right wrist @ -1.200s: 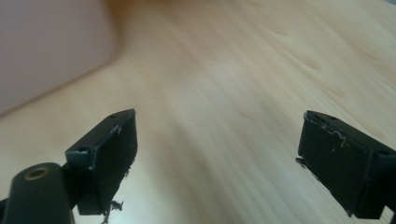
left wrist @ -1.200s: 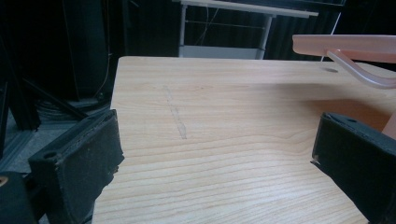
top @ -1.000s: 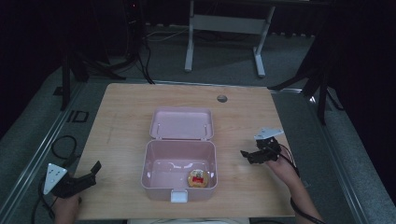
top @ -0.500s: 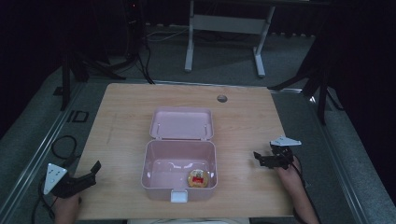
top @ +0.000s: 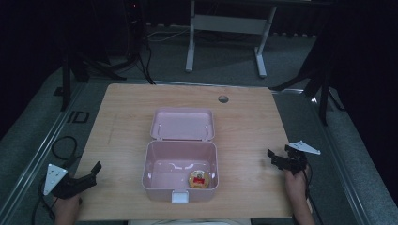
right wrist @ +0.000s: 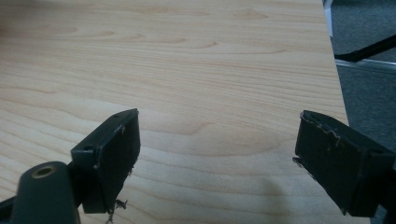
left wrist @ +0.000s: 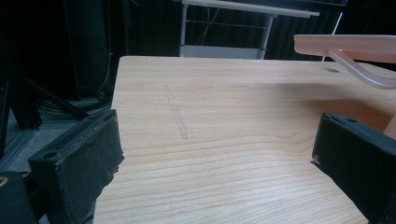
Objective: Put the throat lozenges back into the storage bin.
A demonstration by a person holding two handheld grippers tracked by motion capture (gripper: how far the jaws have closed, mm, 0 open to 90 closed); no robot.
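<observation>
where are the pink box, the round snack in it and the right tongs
pink box [top: 180, 193], high view, on its front wall
round snack [top: 199, 179], high view, on its red label
right tongs [top: 273, 158], high view, midway between the open tips

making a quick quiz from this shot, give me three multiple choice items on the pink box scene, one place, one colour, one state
1. Where in the pink box does the round item lie?
A. near right part
B. far left corner
C. on the lid

2. What colour is the table?
A. white
B. light wood
C. black

3. How do the right tongs stand?
A. shut on the box
C. shut on a cable
B. open, holding nothing

Answers: 1 A, the high view shows it by the near right wall. 2 B, wood grain shows in the high view and both gripper views. 3 B, the right gripper view shows the jaws wide apart over bare wood.
</observation>
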